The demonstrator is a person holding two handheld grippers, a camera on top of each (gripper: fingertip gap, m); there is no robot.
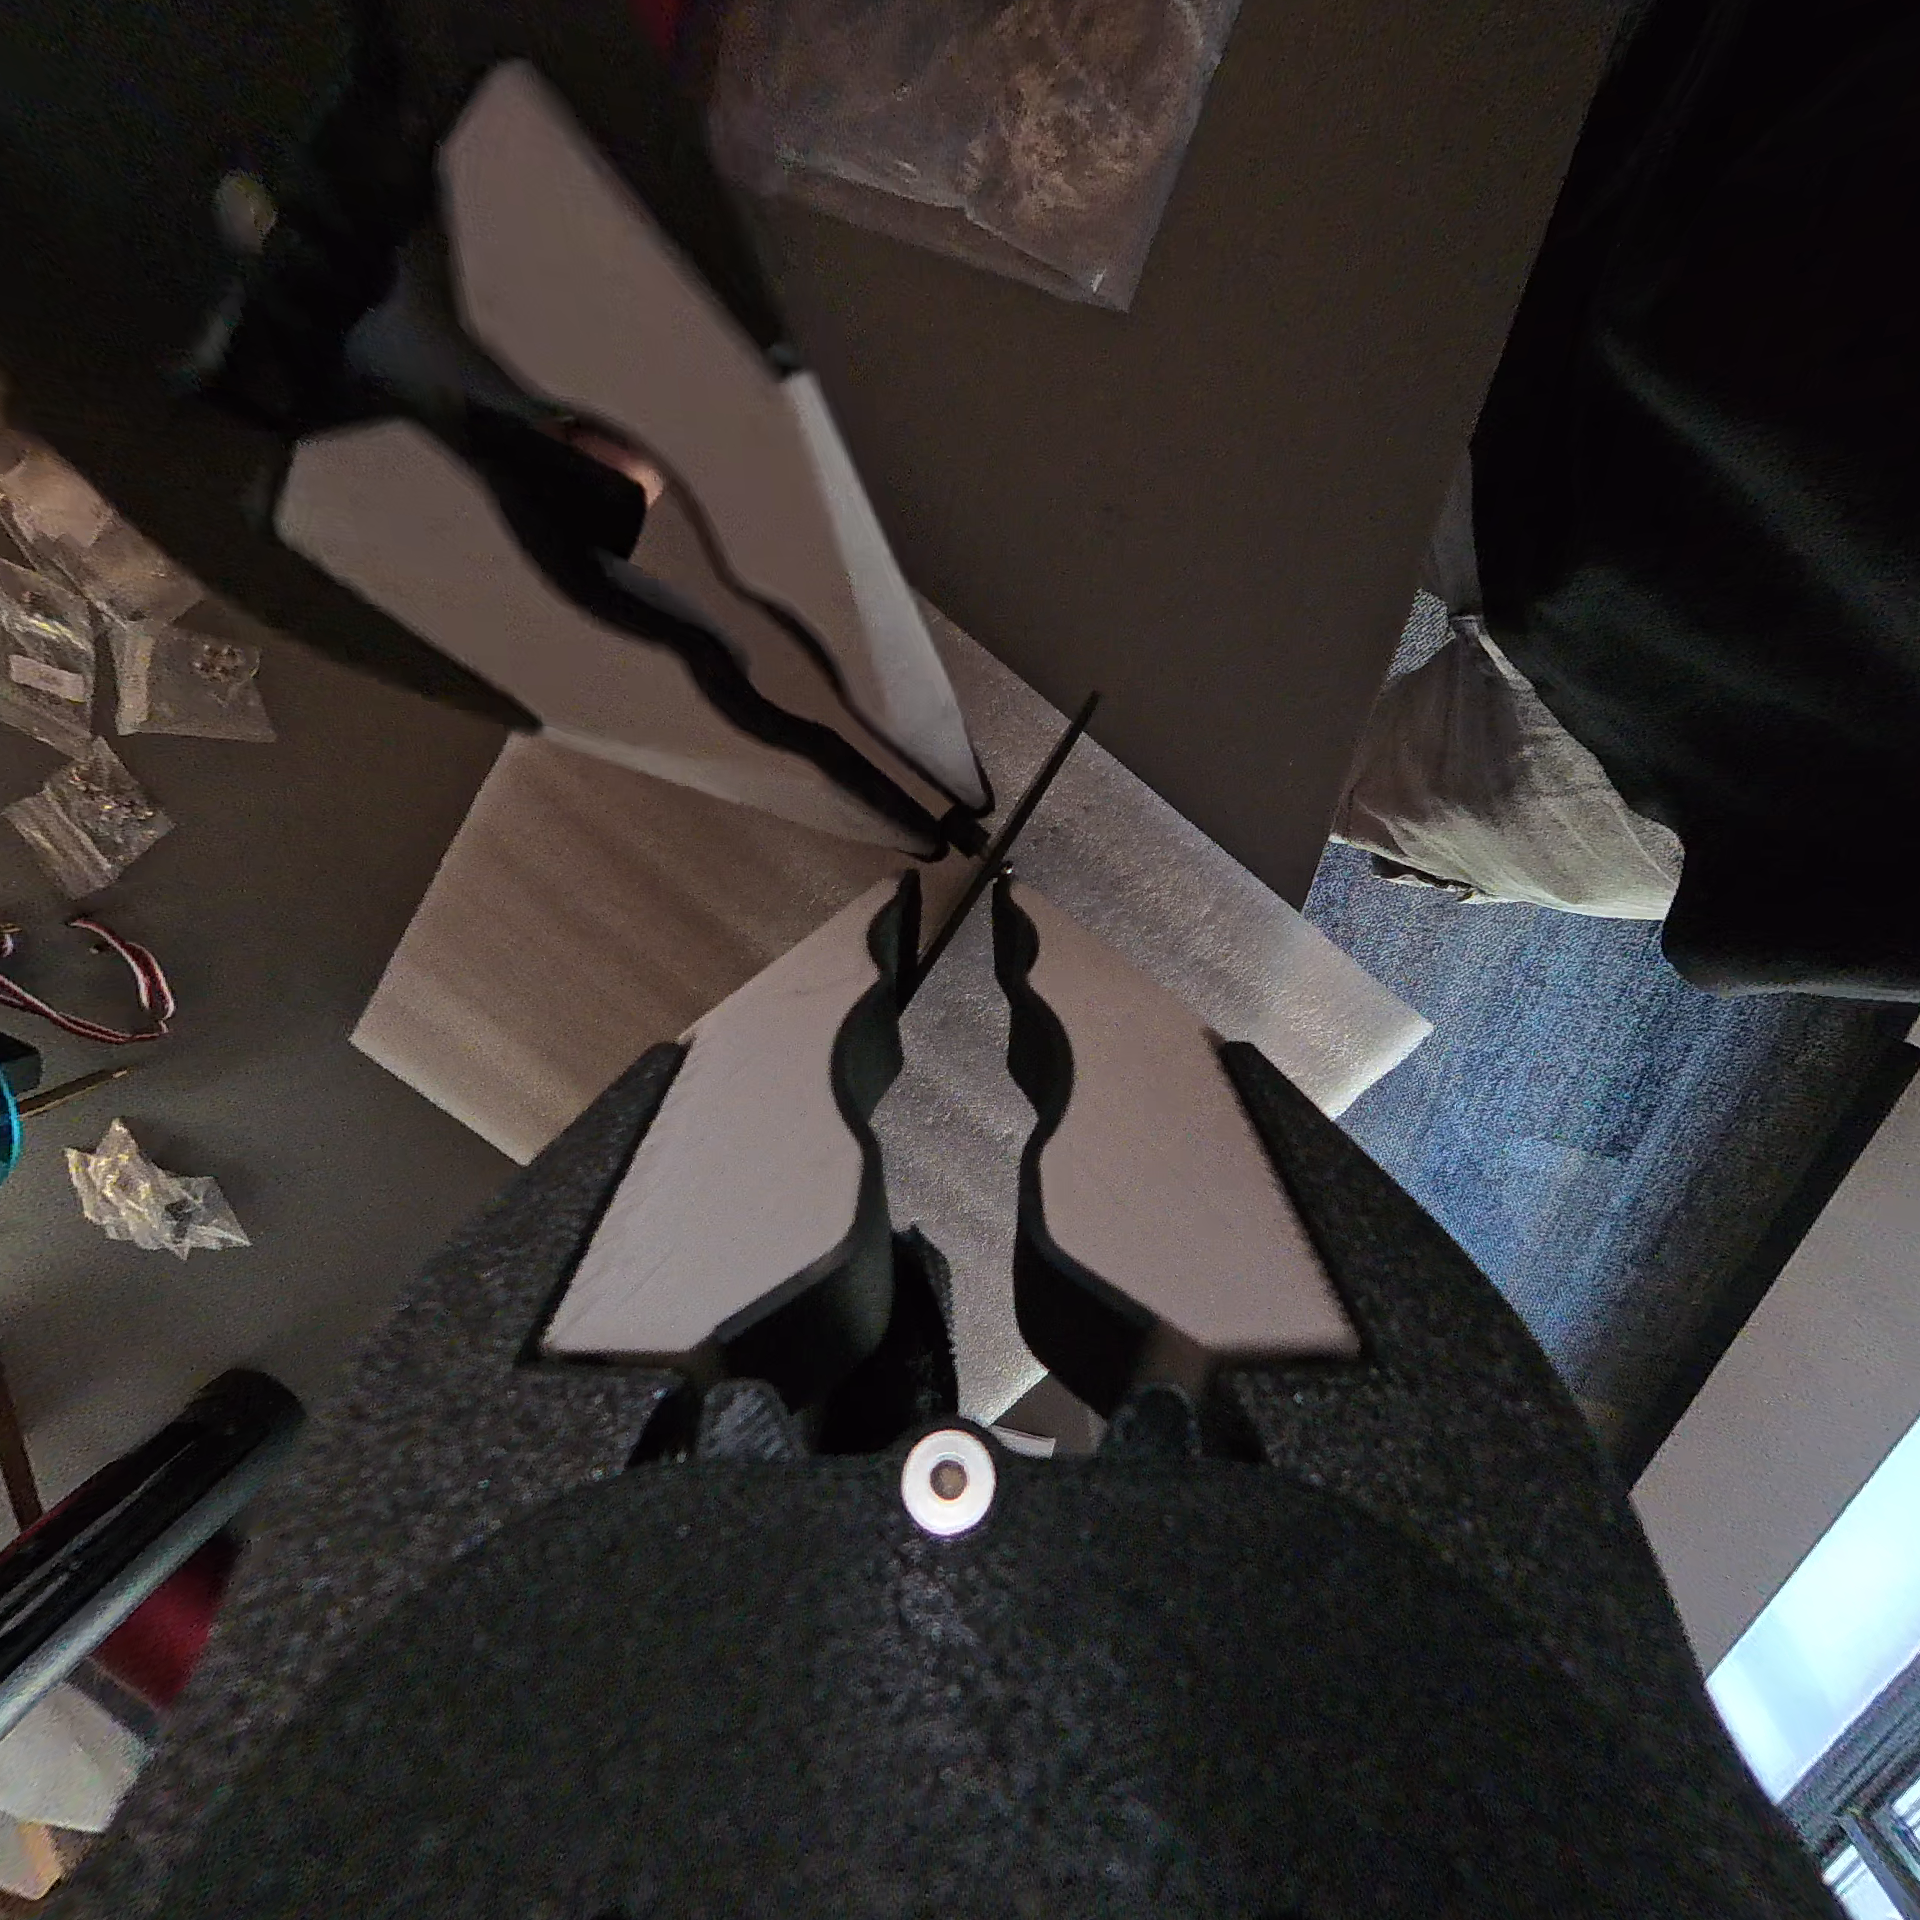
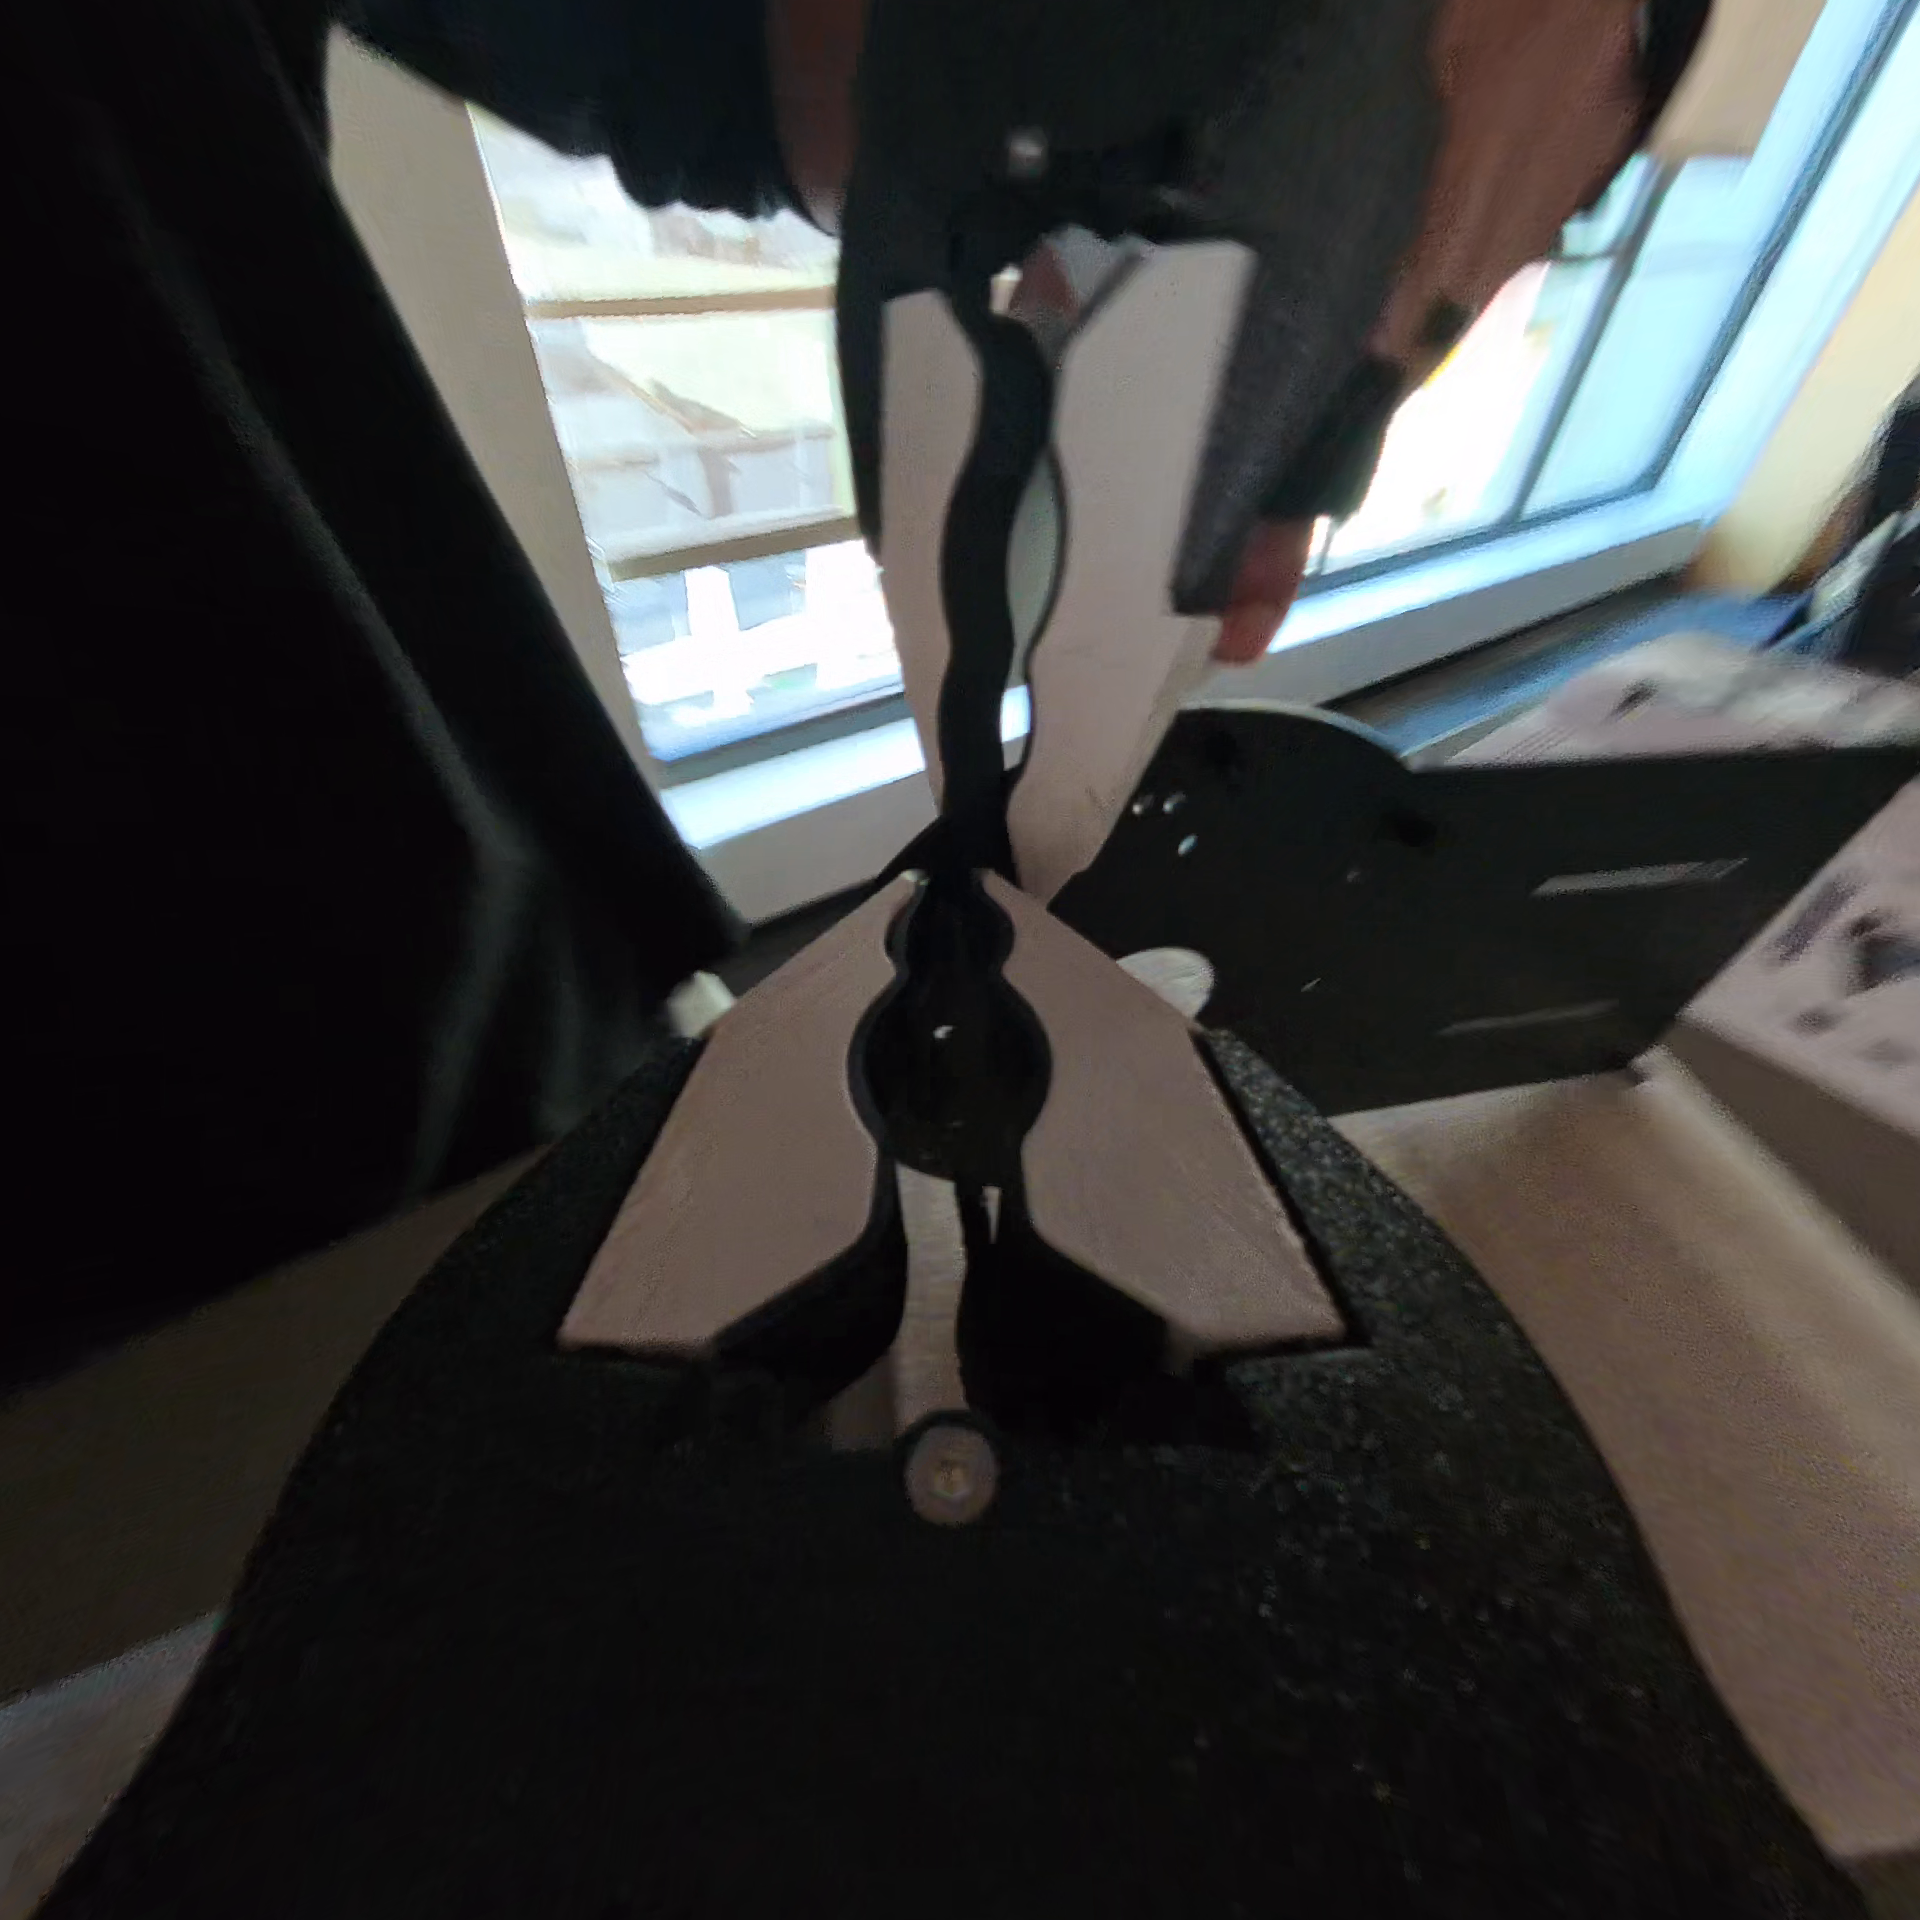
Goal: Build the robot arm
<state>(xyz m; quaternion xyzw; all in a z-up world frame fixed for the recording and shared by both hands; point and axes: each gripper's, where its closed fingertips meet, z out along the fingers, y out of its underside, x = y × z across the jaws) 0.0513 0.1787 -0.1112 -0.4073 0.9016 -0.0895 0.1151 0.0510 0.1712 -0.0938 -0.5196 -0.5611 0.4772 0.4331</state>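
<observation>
A thin black metal plate with holes and slots (image 2: 1455, 914) is held in the air between both grippers. In the left wrist view it shows edge-on as a dark line (image 1: 1049, 769). My left gripper (image 1: 956, 883) has its white fingers (image 1: 727, 1143) closed on the plate from either side. My right gripper (image 2: 948, 883) is shut on the plate's rounded end. It comes in from the upper left in the left wrist view (image 1: 961, 821), tip to tip with the left one. The left gripper reaches down from above in the right wrist view (image 2: 961, 831).
A white foam sheet (image 1: 623, 914) lies on the dark table (image 1: 1091, 468) under the grippers. Clear plastic bags lie at the back (image 1: 997, 125) and at the left (image 1: 83, 665), beside crumpled plastic (image 1: 145, 1184). A person in black (image 1: 1714, 520) stands at the right over blue carpet (image 1: 1558, 1039). A window (image 2: 707, 468) is behind. Only a small space, under 4 cm, lies between the two pairs of fingers.
</observation>
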